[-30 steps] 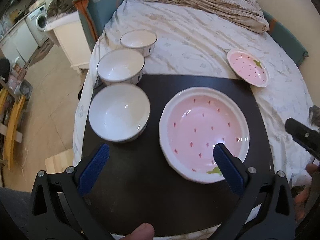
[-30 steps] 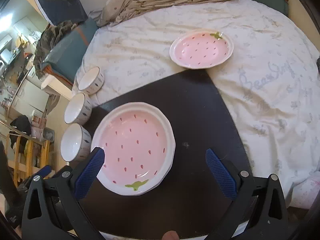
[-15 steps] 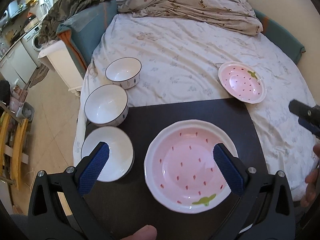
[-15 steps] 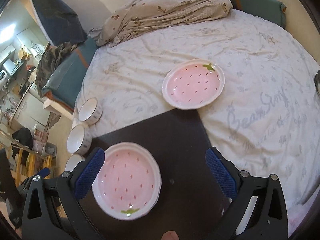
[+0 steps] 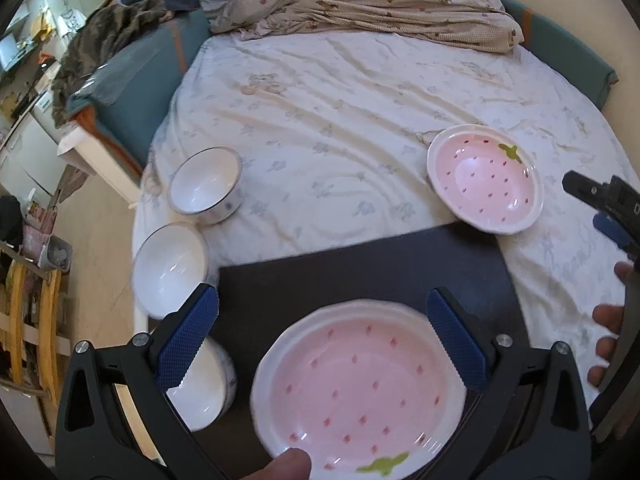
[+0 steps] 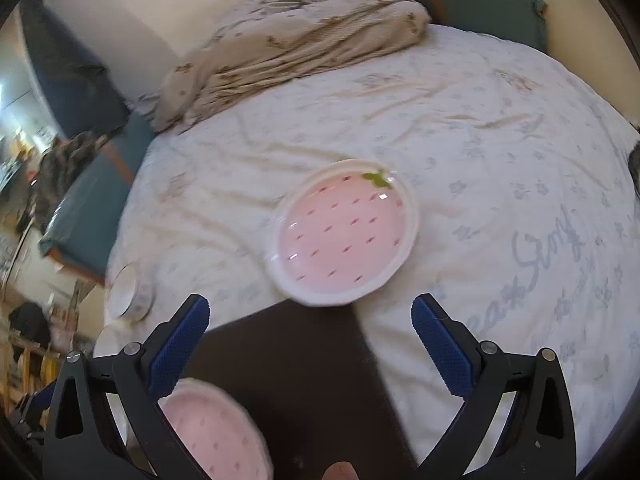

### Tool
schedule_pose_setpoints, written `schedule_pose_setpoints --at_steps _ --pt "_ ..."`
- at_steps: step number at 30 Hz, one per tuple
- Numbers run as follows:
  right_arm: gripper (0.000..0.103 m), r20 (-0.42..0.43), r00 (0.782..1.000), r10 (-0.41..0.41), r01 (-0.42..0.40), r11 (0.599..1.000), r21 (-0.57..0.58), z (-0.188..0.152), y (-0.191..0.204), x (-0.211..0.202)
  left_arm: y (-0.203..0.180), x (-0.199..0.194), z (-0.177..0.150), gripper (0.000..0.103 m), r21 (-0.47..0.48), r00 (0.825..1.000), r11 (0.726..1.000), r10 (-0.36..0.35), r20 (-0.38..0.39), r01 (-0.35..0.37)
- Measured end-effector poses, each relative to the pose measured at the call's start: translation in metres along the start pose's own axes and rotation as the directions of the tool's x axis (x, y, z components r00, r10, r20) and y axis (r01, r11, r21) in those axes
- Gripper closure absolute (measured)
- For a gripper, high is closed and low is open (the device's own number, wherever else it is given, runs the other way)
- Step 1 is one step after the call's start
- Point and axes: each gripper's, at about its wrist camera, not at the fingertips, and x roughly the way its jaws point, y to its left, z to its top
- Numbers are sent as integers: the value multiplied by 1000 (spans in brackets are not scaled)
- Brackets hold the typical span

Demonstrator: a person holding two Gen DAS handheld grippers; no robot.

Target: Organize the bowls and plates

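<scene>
A large pink strawberry plate [image 5: 360, 384] lies on a black mat [image 5: 340, 272] on the bed; my left gripper [image 5: 322, 340] hovers open over its far rim. Three white bowls stand in a row at the left: a small one [image 5: 205, 185], a middle one [image 5: 170, 266] and a near one [image 5: 200, 392] partly behind my left finger. A smaller pink strawberry plate [image 6: 344, 238] rests on the sheet just beyond the mat's far corner, and my right gripper [image 6: 310, 338] is open, empty, a little short of it. The large plate [image 6: 212, 436] shows at lower left.
A crumpled beige blanket [image 5: 360, 0] lies at the bed's far end. The bed's left edge [image 5: 138, 216] drops to the floor right beside the bowls. Teal cushions [image 5: 132, 84] border the bed. The right gripper's body [image 5: 604, 208] and a hand show at the right edge.
Both grippers have pulled up and forward over the bed. The large plate and bowls slid toward the bottom of the views; the small plate now sits between the right gripper's fingers' line. Both stayed open.
</scene>
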Motion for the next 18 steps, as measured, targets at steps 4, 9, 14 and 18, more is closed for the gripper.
schedule_pose_setpoints --at_steps 4,9,14,18 --pt "0 -49 999 -5 11 991 134 17 -30 23 -12 19 28 0 -15 1000 1000 -19 -19 19" --pt "1 -187 981 54 15 936 352 22 -75 59 -29 48 49 0 -5 998 1000 -13 -56 13" --pt "28 -271 947 173 -44 905 424 17 -87 101 -37 71 52 0 -24 995 999 -27 -101 24" --pt "58 -313 928 203 -48 897 439 14 -85 127 -40 83 49 0 -21 990 999 -50 -129 48"
